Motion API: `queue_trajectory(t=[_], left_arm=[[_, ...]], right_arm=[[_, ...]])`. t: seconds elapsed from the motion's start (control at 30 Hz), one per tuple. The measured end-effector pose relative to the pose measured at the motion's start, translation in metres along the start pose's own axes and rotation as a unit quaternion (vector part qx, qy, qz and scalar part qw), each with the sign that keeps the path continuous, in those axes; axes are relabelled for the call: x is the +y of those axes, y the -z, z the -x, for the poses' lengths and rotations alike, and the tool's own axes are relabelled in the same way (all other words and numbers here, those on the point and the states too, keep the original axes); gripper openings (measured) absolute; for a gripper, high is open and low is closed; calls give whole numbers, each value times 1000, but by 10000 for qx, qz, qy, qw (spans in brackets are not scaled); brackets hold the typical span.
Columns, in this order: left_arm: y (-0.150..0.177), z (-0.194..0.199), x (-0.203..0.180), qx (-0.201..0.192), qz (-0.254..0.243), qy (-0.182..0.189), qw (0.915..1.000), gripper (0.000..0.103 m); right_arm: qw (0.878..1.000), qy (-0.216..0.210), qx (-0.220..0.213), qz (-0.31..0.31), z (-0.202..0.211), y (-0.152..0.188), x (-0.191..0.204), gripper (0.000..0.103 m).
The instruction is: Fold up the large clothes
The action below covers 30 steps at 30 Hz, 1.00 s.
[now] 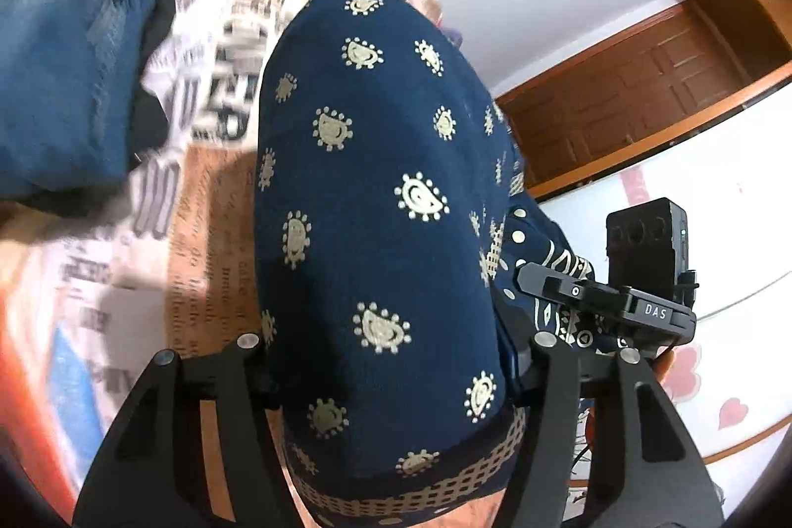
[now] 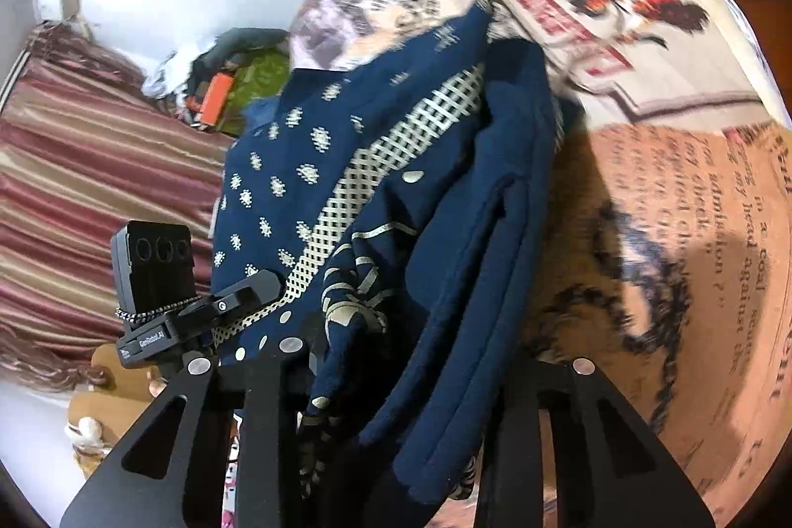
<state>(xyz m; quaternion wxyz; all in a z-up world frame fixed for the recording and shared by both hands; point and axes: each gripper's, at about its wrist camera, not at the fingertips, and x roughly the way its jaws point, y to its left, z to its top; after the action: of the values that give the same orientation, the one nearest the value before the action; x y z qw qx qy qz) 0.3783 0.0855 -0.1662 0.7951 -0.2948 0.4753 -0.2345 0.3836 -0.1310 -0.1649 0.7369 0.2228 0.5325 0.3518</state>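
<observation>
Cloth of the navy garment [image 1: 376,191] fills both our tongs, left tongs [image 1: 396,374] and right tongs [image 2: 396,384], clamped on it above the bed [image 2: 668,231]; we should lift evenly, keeping edges aligned.

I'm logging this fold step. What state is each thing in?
Navy printed garment: lifted, bunched, between both grippers' jaws.
Left gripper: jaws closed on the garment.
Right gripper: jaws closed on the garment.
Blue jeans: lying crumpled on the bedsheet.
</observation>
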Motion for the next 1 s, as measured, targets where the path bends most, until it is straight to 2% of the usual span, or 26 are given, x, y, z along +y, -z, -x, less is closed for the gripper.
queue_trajectory(t=[0.13,0.3,0.4,0.57,0.67,0.8,0.87,0.9,0.97,1.0], left_arm=[[-12,56,-18,-460,-354,-83,9983,61],[-35,134,-19,-1038,-627,-154,9925,61],[-49,177,-7,-1401,-747,-229,9870,61],[-81,216,36,-1823,-788,-406,9792,61],[-97,221,73,-1878,-655,-518,9787,61],[-112,205,129,-1815,-420,-798,9793,61],[-123,188,167,-1658,-214,-883,9820,61],[-125,175,195,-1498,55,-922,9844,61],[-117,156,233,-1247,497,-1013,9858,61],[-114,150,251,-1237,676,-969,9853,61]], right_arm=[[9989,-52,-219,416,8,-8,44,29],[9937,-210,-456,998,-3,-31,114,29],[9895,-283,-566,1297,-19,-46,147,29],[9843,-431,-598,1601,-69,-72,181,29],[9835,-468,-538,1663,-109,-87,185,29],[9871,-391,-348,1513,-171,-103,172,29],[9882,-142,-256,1505,-209,-107,160,29],[9888,74,-129,1485,-234,-104,149,29],[9897,388,88,1378,-268,-102,134,30],[9905,378,118,1315,-277,-99,126,30]])
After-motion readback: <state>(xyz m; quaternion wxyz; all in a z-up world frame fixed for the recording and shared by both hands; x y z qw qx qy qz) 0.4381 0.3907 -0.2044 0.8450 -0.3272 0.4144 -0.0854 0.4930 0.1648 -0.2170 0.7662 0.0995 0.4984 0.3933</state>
